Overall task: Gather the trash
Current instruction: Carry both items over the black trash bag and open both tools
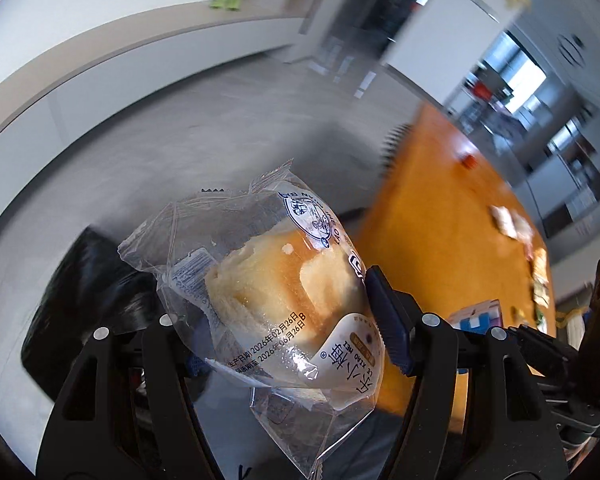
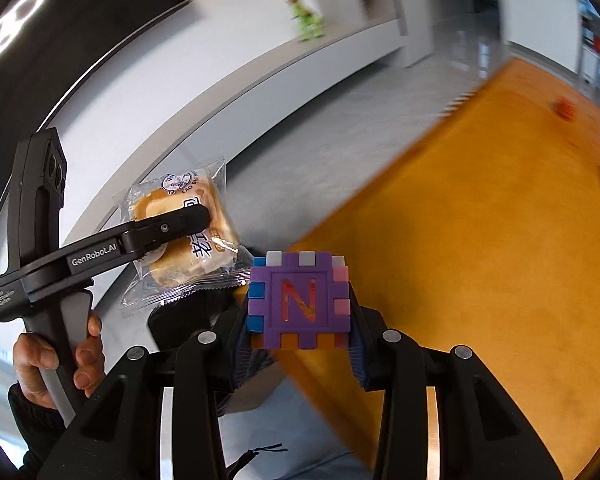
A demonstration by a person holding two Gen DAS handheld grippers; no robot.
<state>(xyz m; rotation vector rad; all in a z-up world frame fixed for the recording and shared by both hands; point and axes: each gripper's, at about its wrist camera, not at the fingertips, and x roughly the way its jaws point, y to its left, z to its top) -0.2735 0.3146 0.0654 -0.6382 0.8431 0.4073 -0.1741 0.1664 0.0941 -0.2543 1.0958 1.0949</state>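
My left gripper is shut on a bread roll in a clear printed wrapper. Its blue right pad presses the pack, and the left pad is hidden behind it. In the right wrist view the same wrapped bread hangs over the floor, left of the table, with one black finger across it. My right gripper is shut on a purple foam cube with a letter N, held at the table's near corner. That cube also shows at the lower right of the left wrist view.
A black bag lies low on the floor at the left, also seen as the black bag. The orange table carries several wrappers and a small red object. A person's hand holds the left gripper's handle.
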